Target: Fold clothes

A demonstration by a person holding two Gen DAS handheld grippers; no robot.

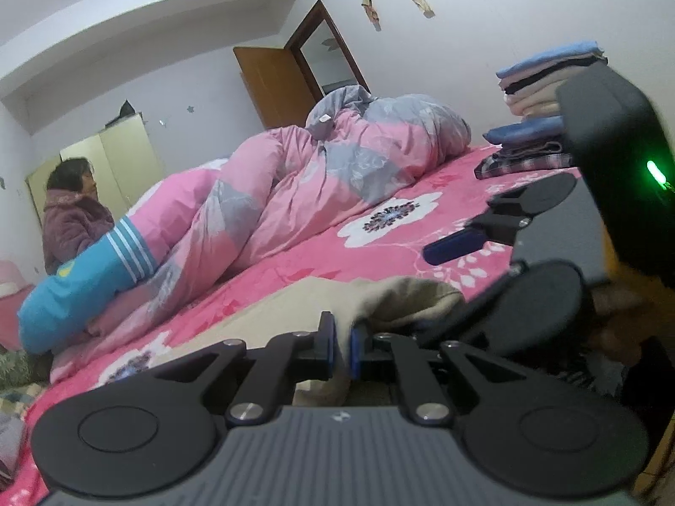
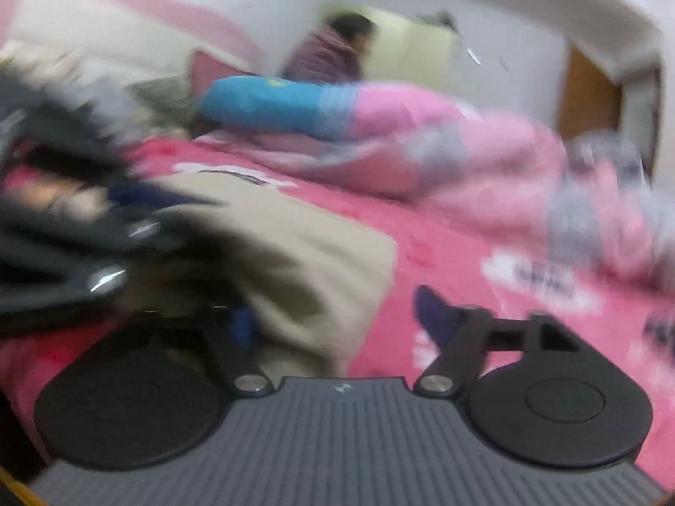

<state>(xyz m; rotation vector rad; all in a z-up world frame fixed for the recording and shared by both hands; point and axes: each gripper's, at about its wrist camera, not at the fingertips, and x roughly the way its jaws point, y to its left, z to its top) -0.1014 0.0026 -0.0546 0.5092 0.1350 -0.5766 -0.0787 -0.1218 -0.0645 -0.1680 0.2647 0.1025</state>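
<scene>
- We see the beige garment [image 1: 320, 295] lying on the pink flowered bed [image 1: 379, 244], directly ahead of our left gripper [image 1: 342, 348] and bunched into a raised fold on its right side.
- Our left gripper is clenched, its blue pads nearly together with beige cloth right at the tips; we judge it is pinching the garment's near edge, though the cloth between the pads is hard to make out.
- Our right gripper [image 2: 337, 320] is spread wide. In its own blurred view the garment [image 2: 295, 253] sits ahead and to its left, with the left finger against or under the cloth and the right finger over bare bed.
- So the garment lies between the two grippers, its long side seeming to run away from us toward the pink quilt [image 1: 295, 177].
- A stack of folded clothes [image 1: 544, 80] stands well apart on the far right of the bed.
</scene>
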